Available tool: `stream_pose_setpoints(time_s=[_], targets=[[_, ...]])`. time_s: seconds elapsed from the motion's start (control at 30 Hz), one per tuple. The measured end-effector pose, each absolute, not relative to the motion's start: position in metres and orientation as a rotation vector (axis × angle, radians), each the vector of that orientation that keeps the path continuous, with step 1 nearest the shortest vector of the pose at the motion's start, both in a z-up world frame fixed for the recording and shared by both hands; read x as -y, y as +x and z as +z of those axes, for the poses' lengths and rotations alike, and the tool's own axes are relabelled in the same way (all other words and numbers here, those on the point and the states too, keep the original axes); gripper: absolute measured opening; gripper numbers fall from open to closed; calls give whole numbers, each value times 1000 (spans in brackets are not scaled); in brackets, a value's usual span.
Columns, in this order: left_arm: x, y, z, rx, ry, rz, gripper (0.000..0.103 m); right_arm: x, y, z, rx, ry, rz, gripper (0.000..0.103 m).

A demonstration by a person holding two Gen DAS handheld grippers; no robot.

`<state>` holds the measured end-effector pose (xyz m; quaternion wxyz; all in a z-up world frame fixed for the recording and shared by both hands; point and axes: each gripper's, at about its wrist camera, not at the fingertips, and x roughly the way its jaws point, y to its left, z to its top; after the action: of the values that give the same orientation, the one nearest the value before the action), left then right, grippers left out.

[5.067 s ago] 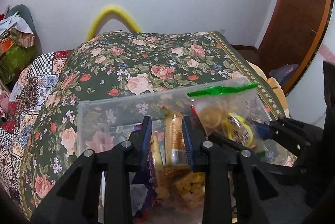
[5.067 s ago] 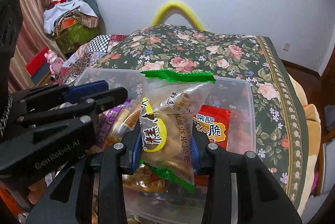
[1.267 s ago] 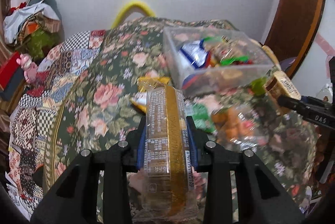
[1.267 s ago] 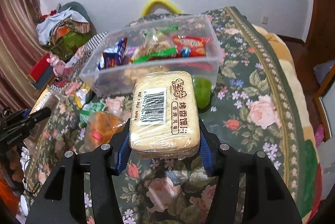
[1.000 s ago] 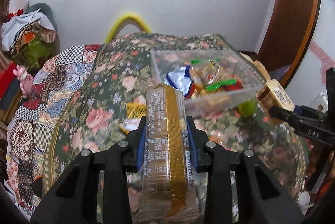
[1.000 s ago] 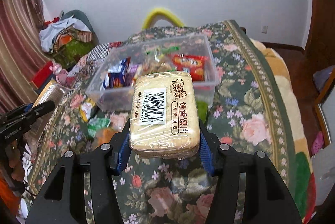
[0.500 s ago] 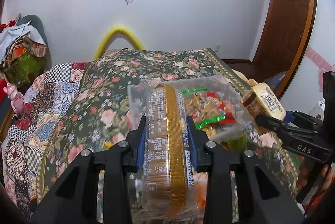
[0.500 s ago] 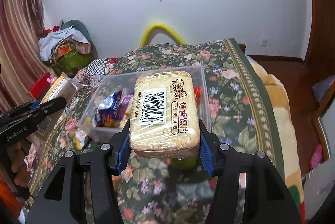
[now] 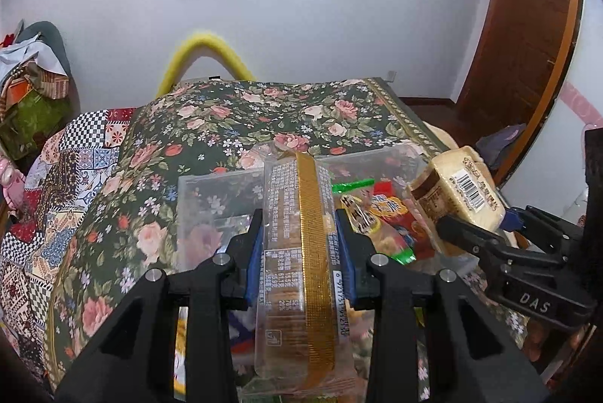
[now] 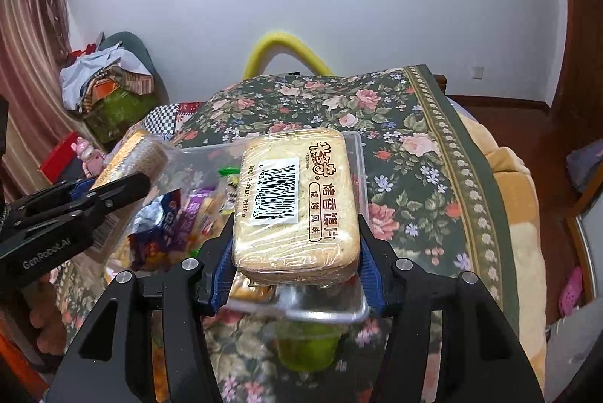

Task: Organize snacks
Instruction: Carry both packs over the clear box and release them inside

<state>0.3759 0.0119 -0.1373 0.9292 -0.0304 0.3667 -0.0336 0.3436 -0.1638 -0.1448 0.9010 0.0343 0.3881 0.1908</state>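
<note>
Here we have our left gripper (image 9: 299,254) clenched on a gold-striped biscuit pack (image 9: 301,252) and our right gripper (image 10: 296,245) grasping a wrapped bread-slice pack (image 10: 297,199), both hanging above the clear snack box (image 9: 211,211) on the floral bedspread (image 9: 264,116) beyond.

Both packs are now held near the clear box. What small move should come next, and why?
Probably lower the right hand-held gripper a little into the clear box and let go there. Its baked-slice pack hangs over the box's right end, which looks less filled than the left, while the left hand-held gripper holds the gold-striped pack over the box too.
</note>
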Motion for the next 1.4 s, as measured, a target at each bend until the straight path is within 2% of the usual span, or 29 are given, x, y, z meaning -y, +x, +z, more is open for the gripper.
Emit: stream_pose_setpoints(time_s=[0.43,0.87,1.0,1.07,1.13,1.2,1.4], targets=[[-15,419,-164,-810,-82,-48,34,151,370,-165,-840,76,432,52],[0,413,-170,-793,-27,-47,38,150,372,-167,-857,65,425,53],[-8,405,-161,-795,-63,-69,39,150,368,-166,-871,57,424,57],[-12,399,-155,-791,-74,-73,40,150,363,-163,-861,45,405,62],[-16,391,-150,-787,-89,-79,44,151,356,-156,-828,25,383,72],[-19,382,-146,-782,-96,-82,46,154,351,-148,-810,18,371,75],[-30,345,-130,-759,-68,-77,59,160,332,-125,-778,24,385,78]])
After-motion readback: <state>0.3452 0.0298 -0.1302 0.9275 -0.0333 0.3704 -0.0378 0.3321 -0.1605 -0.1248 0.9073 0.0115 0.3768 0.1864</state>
